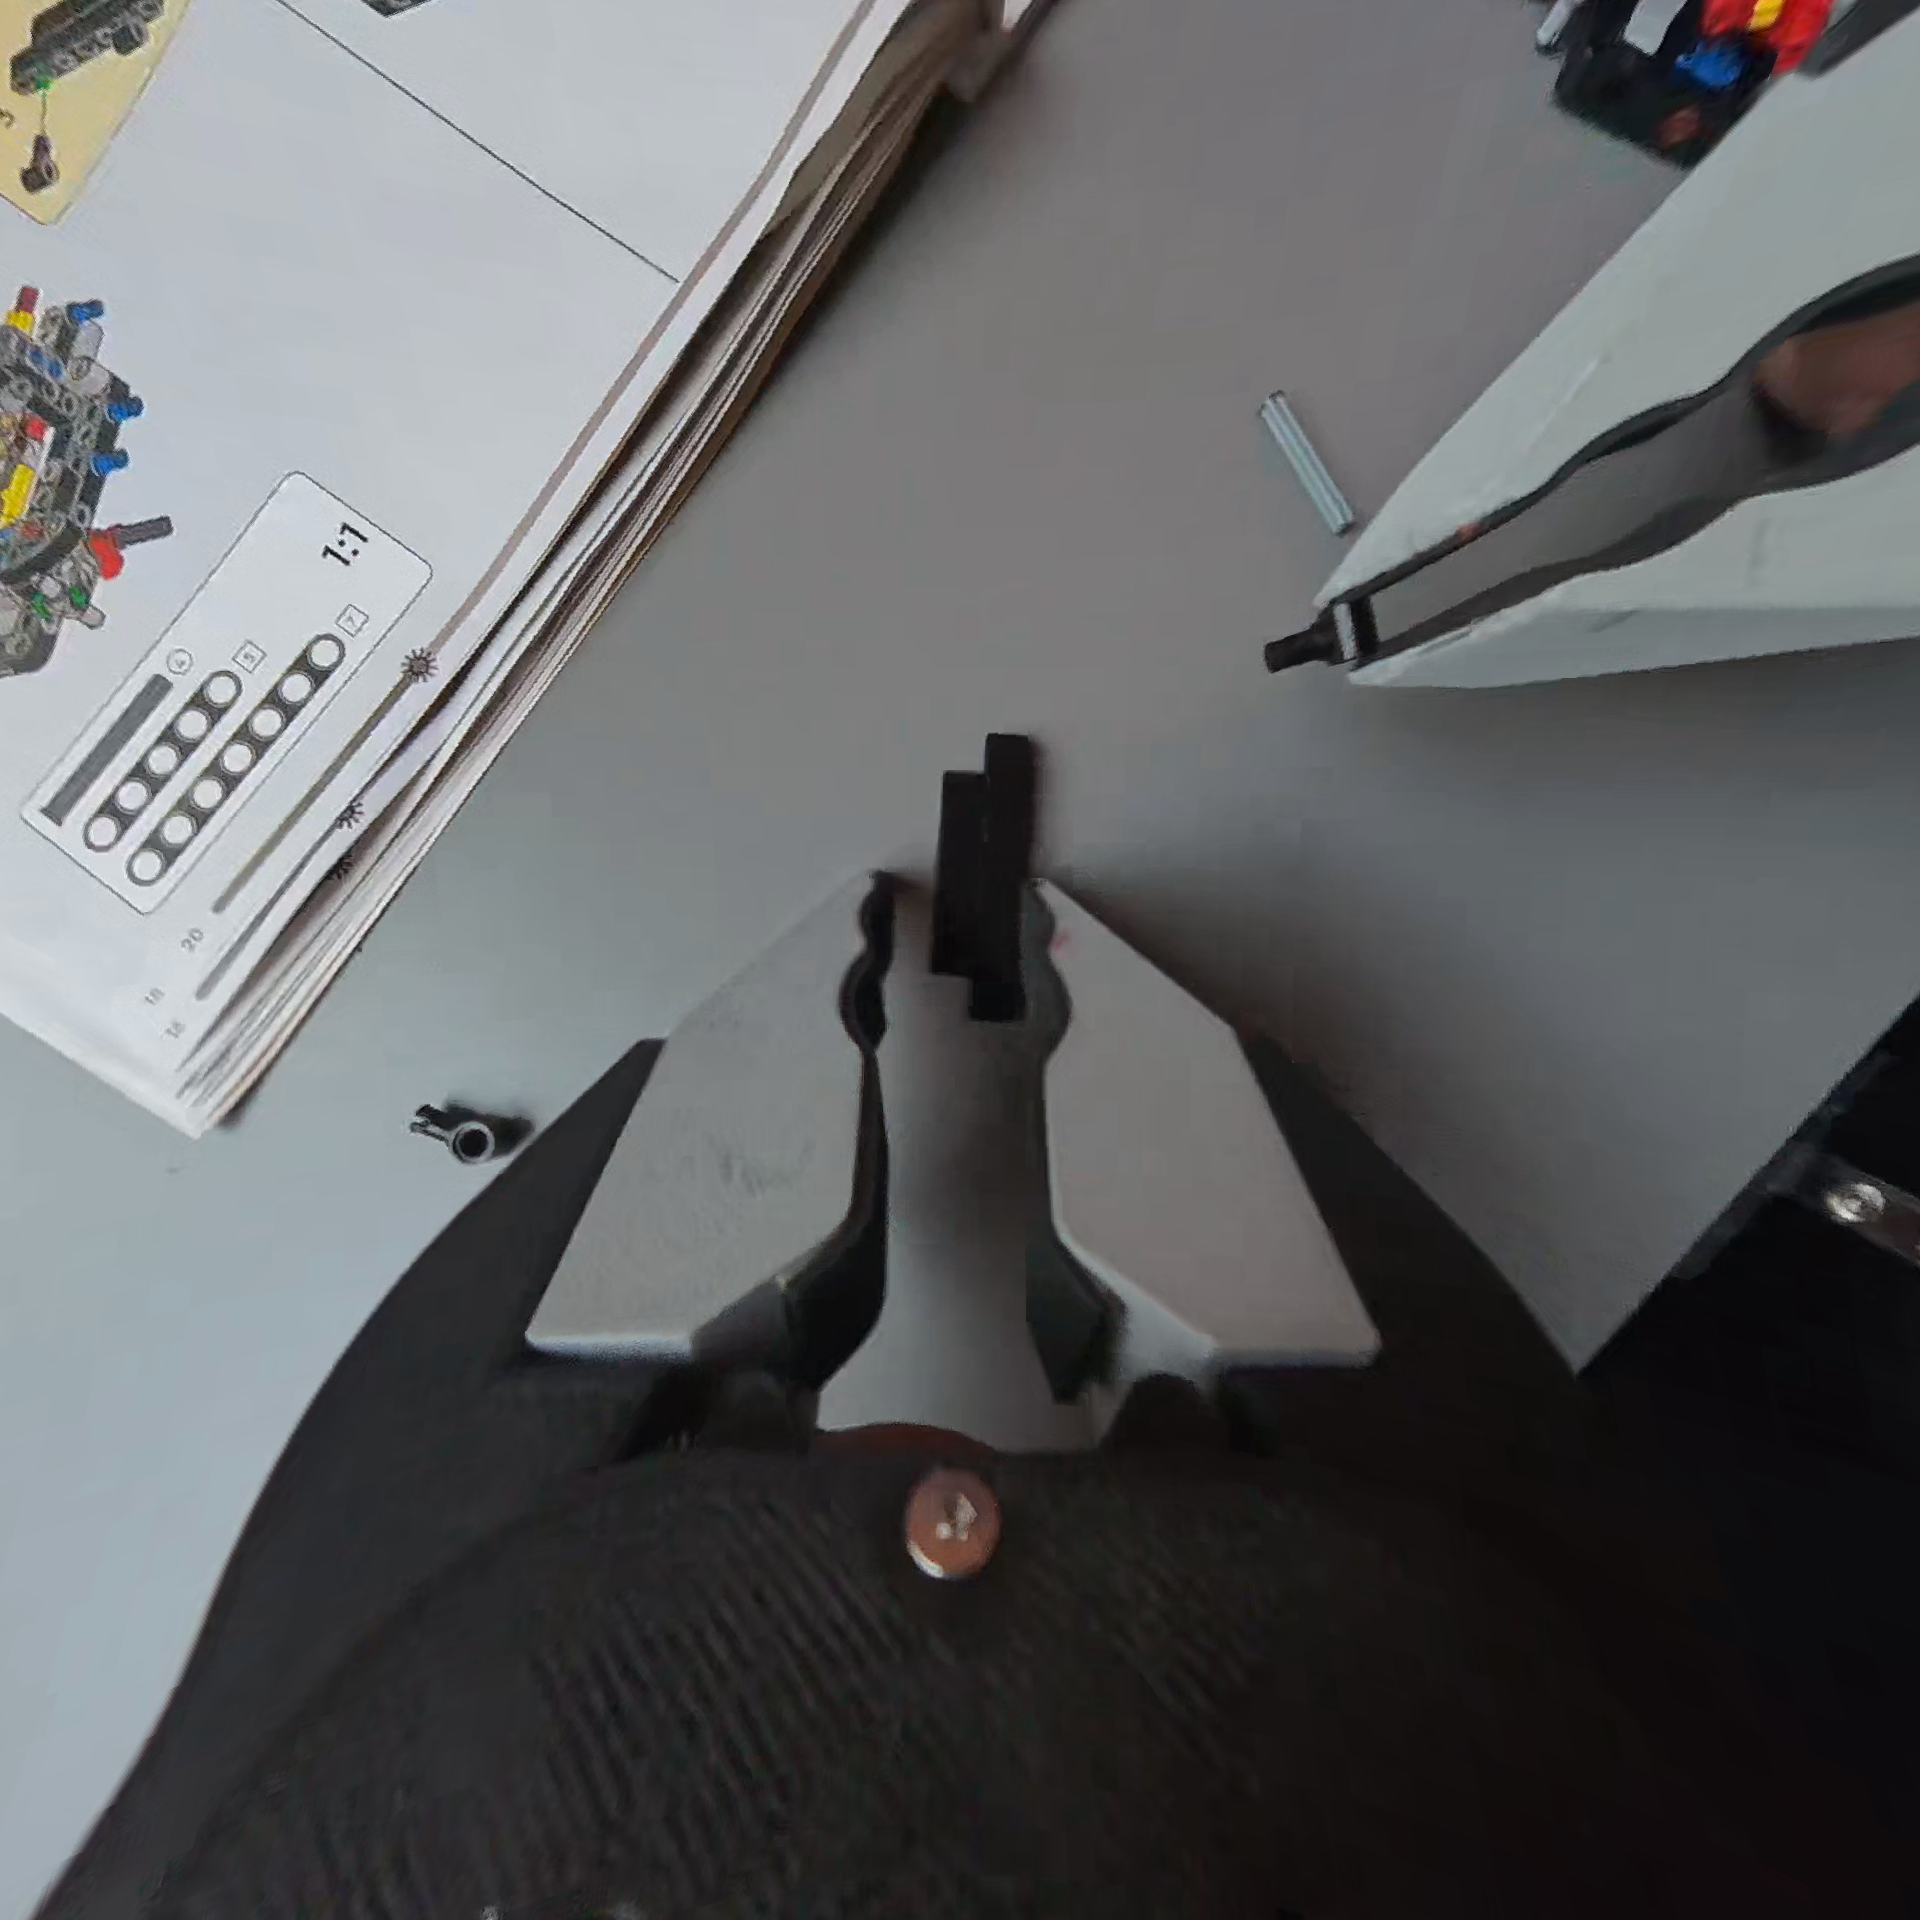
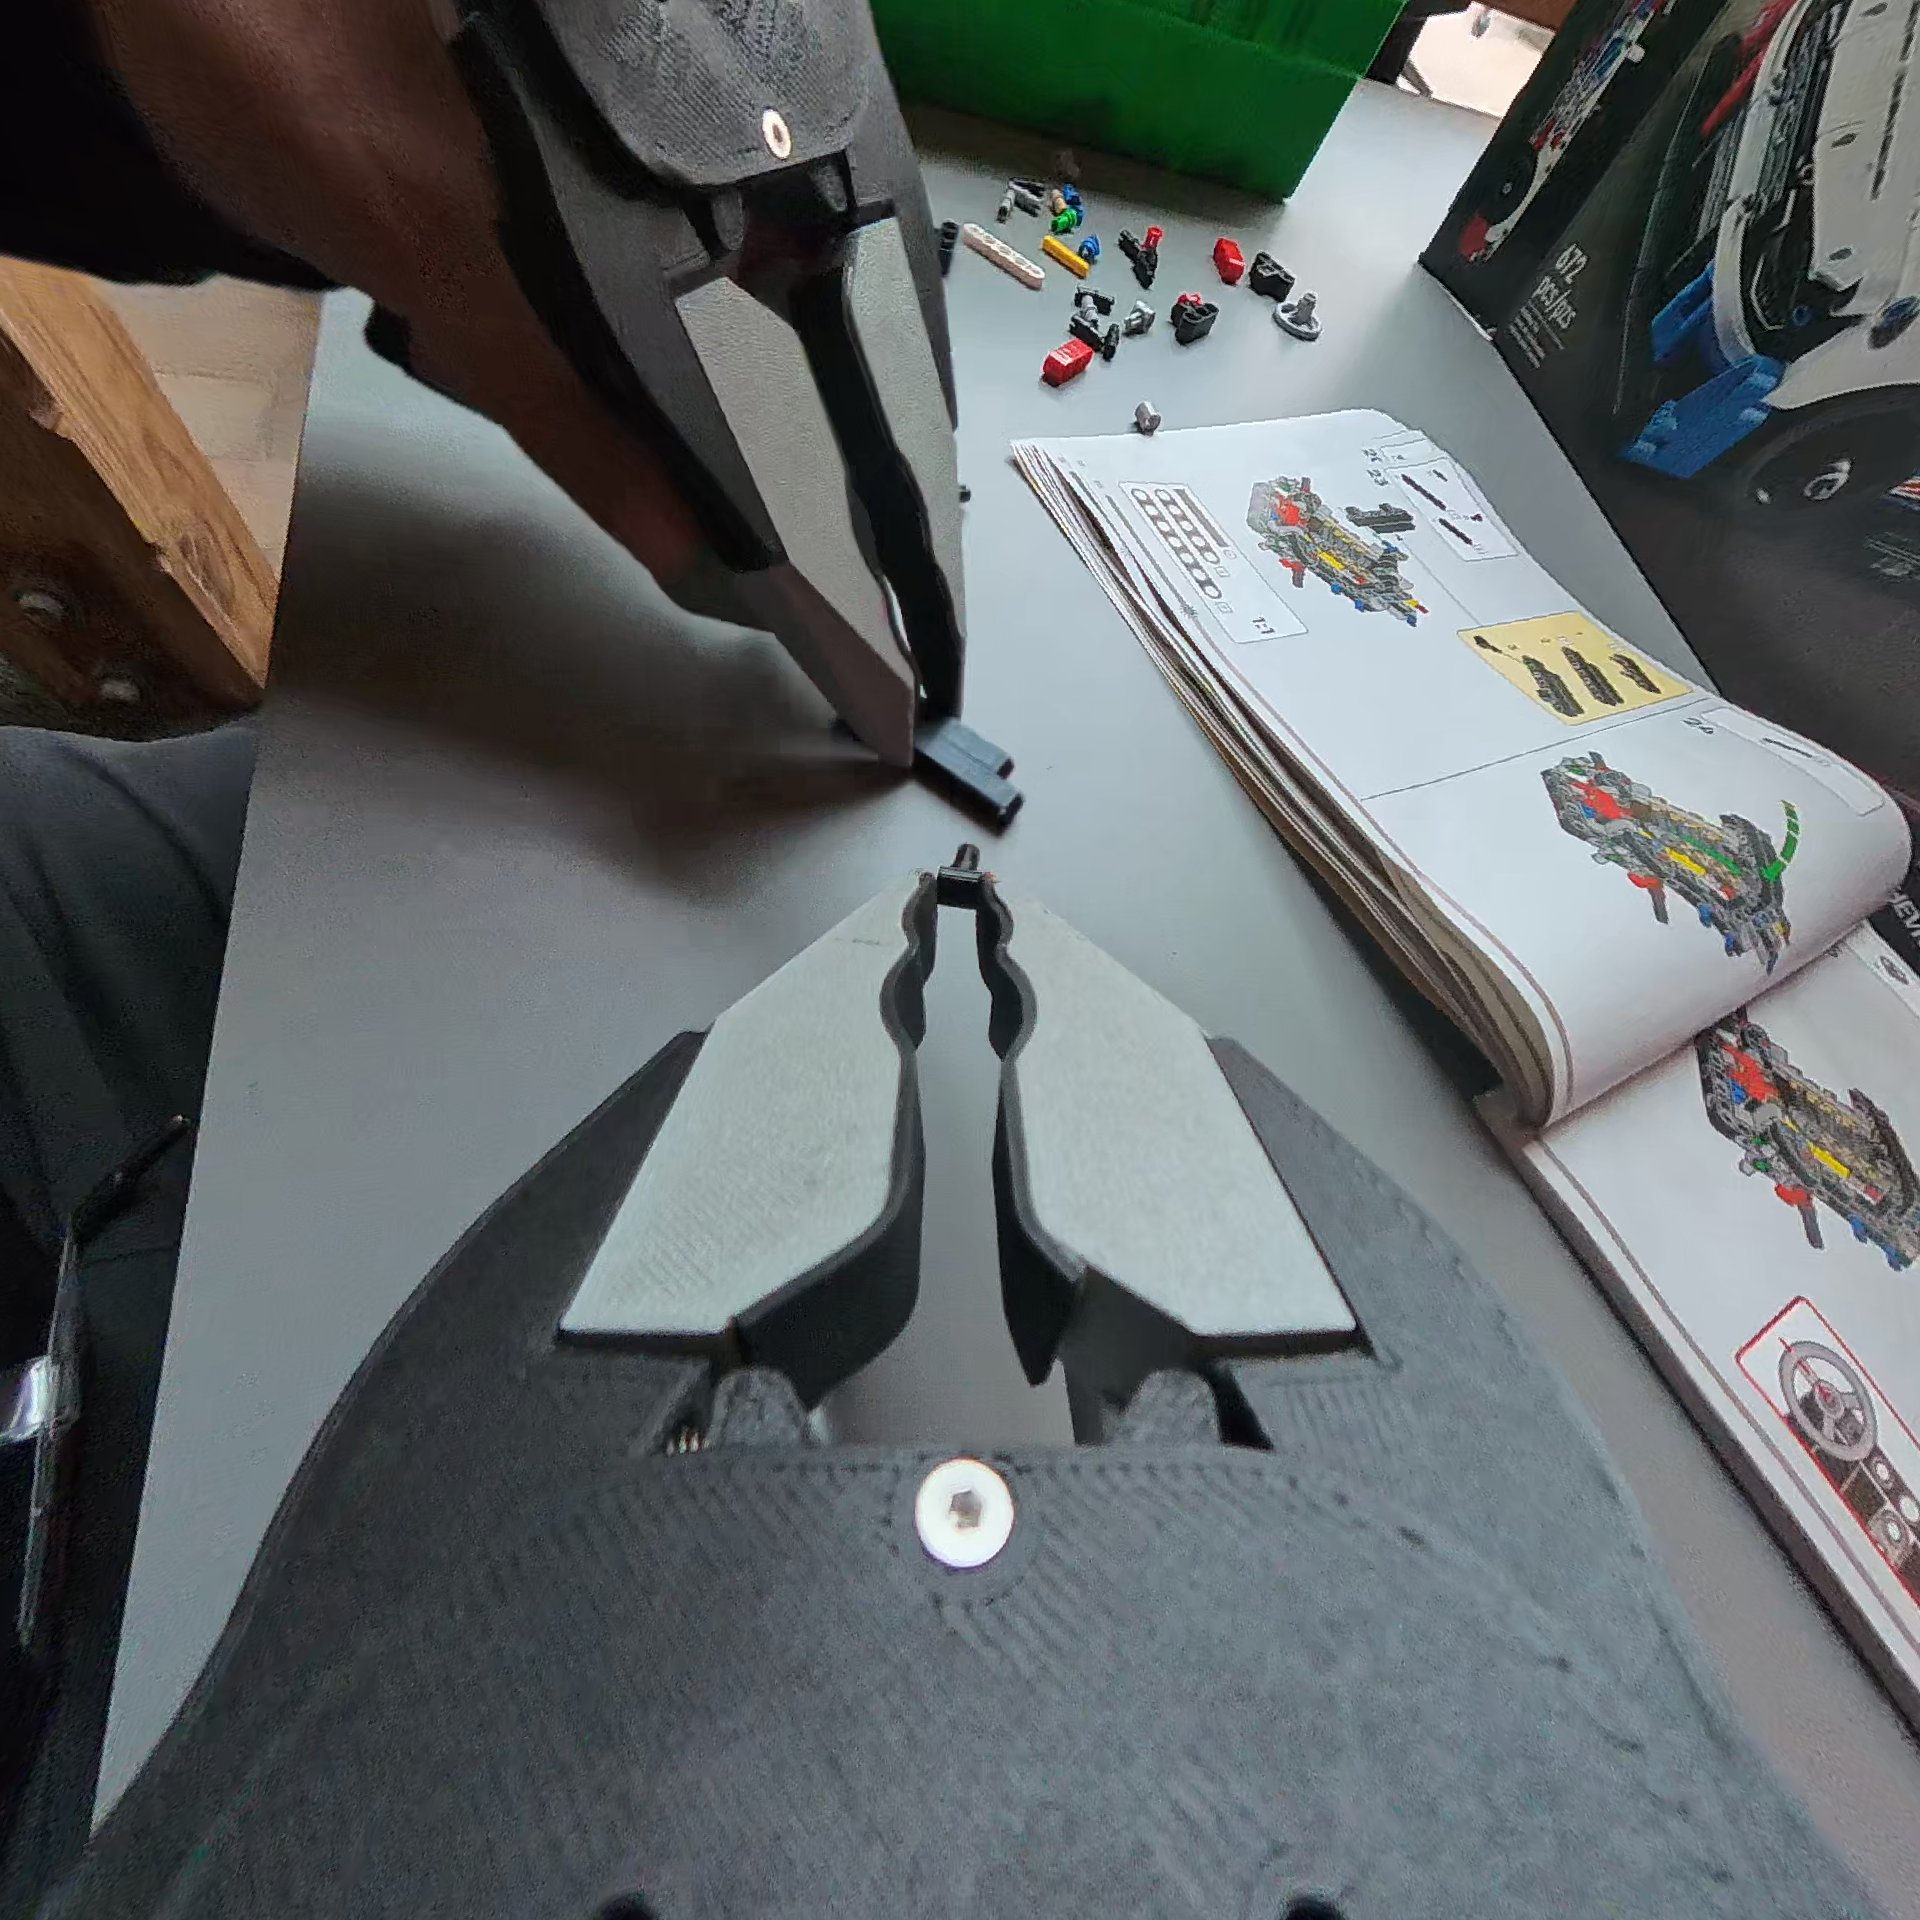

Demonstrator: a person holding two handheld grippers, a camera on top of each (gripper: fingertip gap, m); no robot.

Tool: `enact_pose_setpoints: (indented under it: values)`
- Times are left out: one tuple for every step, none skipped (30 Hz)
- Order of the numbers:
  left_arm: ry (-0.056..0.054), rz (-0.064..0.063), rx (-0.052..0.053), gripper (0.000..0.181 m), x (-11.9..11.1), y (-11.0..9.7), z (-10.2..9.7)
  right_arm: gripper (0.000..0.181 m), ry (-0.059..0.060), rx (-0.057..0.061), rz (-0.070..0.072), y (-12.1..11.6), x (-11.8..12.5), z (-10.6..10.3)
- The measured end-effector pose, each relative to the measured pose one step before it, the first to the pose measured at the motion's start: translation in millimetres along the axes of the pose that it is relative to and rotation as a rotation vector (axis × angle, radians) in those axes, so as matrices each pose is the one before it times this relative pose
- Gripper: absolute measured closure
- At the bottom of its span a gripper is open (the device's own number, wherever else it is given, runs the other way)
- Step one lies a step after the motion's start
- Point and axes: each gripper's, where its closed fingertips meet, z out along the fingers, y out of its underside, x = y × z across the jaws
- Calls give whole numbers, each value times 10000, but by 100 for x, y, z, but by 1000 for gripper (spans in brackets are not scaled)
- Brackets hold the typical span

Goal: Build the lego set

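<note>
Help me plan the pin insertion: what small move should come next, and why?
Probably ease the right gripper forward, lining its black pin up with the black beams. The left gripper holds them against the table, and a gap remains.

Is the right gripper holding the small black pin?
Yes, the right gripper pinches the small black plastic pin at the tips of its jaws.

I worked at a plain grey table (image 2: 540,665) under soft, even light. A wooden block (image 2: 114,499) sat at its left edge, pale flooring beyond it, and a green bin (image 2: 1122,94) stood at the far end.
</note>
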Motion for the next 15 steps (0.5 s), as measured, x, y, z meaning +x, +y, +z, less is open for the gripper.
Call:
enact_pose_setpoints:
  values:
    - [131, 238, -211, 166, 28, 73, 37, 177, -46, 12, 32, 117, -8, -143]
    - [404, 53, -190, 166, 330, 12, -18, 176, -72, 37, 29, 63, -25, -147]
    - [552, -181, -214, 166, 421, 14, -40, 176, -119, 57, 35, 3, -80, -138]
    - [894, -372, -183, 167, 849, -36, -91, 177, -118, 63, 41, -46, -75, -123]
    - [1308, -642, 77, 167, 1376, -399, -206, 177, -186, 68, 1, -83, -184, -111]
    - [1606, -850, 184, 167, 1720, -502, -264, 177, -448, 132, -63, -186, -600, -90]
    - [1375, -818, 15, 168, 1296, -169, -158, 177, -475, 96, -110, -122, -670, -77]
    - [721, -496, -143, 168, 421, 224, -70, 177, -89, 3, -208, 33, -165, -170]
    - [192, -229, -264, 168, -232, 516, 18, 176, 31, 60, -420, -56, -69, -295]
    - [87, -220, -470, 168, -334, 859, 148, 176, 198, -1, -459, -14, 139, -378]
    - [-11, -264, -565, 167, -419, 962, 304, 176, 323, -218, -324, 349, 360, -342]
    - [173, -146, -507, 167, 28, 770, 380, 176, 52, -435, -113, 766, 72, -154]
    - [285, -266, -389, 167, 450, 458, 384, 177, -130, -507, 168, 978, -118, 23]
    - [148, -6, -413, 167, 352, 376, 377, 177, -21, -293, 316, 750, 22, 80]
    - [-73, 33, -213, 167, 146, 30, 235, 176, -2, 9, 278, 338, -9, 56]
